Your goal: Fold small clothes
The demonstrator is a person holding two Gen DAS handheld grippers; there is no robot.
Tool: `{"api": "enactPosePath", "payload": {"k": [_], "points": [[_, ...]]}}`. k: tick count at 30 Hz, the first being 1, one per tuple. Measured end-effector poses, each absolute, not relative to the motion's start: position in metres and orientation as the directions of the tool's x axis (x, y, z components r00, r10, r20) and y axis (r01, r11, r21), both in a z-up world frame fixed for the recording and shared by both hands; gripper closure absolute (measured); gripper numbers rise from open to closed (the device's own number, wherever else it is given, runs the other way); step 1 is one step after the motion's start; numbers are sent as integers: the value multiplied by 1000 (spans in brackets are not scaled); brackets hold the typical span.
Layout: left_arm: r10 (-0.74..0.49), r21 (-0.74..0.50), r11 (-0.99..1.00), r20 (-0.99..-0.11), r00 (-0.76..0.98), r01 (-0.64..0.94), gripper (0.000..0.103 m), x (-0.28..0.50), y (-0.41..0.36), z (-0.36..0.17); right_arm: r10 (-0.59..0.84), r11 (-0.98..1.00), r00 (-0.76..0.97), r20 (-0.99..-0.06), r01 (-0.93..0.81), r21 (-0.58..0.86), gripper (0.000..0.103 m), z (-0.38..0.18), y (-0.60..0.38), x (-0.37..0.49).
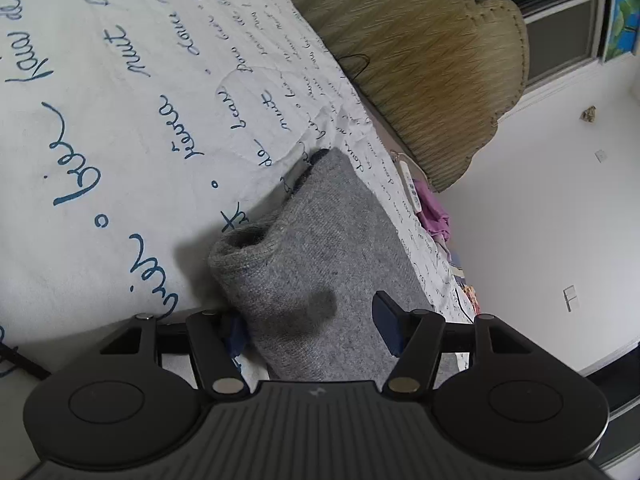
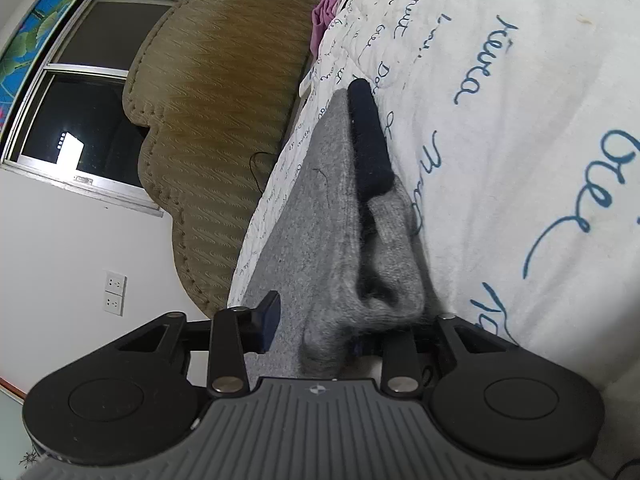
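A grey knitted garment (image 1: 316, 264) lies folded on the white quilt (image 1: 120, 140), with a sleeve opening facing up on its left side. My left gripper (image 1: 310, 330) is open, its fingers straddling the garment's near end. In the right wrist view the same grey garment (image 2: 332, 232) shows a dark navy cuff (image 2: 370, 140) at its far end. My right gripper (image 2: 316, 328) is open, its jaws on either side of the garment's folded near edge, the right finger mostly hidden under the fabric.
The quilt carries blue handwriting. An olive upholstered headboard (image 1: 432, 52) stands behind the bed against a white wall. A white remote (image 1: 410, 184) and pink cloth (image 1: 434, 212) lie at the bed's edge. A window (image 2: 76, 92) shows in the right wrist view.
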State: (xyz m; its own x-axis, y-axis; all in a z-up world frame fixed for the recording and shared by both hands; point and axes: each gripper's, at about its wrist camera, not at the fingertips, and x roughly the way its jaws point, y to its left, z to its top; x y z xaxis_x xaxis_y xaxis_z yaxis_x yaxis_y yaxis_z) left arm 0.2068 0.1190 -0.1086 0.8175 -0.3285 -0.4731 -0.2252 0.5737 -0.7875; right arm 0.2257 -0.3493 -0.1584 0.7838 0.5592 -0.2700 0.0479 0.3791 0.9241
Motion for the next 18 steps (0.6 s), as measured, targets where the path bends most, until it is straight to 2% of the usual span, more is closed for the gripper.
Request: {"api": "enactPosePath", "payload": {"k": [4,8,13,14,16,18], "points": [[-307,-751,635,-459,834,-179,40,203,112,-108,549,389,802,-236,5,921,70,-161,-348,220],[-280,-710,686,-459,843,-159,40,200,103,-107,543,412,806,-235,-12,911,70,-160,-345,218],[-272,-755,615,-474,838,-228,42,207,113,-107,538,423,803,-255,4,906,71,-157,-344,222],[-270,-757,607,-482,834,-241,44,209,114,-106,536,429,800,-271,19,903,70,-155,-343,223],[-253,-747,605,-510,822,-276,56,213,116,-106,533,434,789,-305,54,899,67,-150,-342,229],[-266,-761,582,-512,817,-288,56,215,118,-108,535,415,785,-313,79,906,61,-147,-342,232]]}}
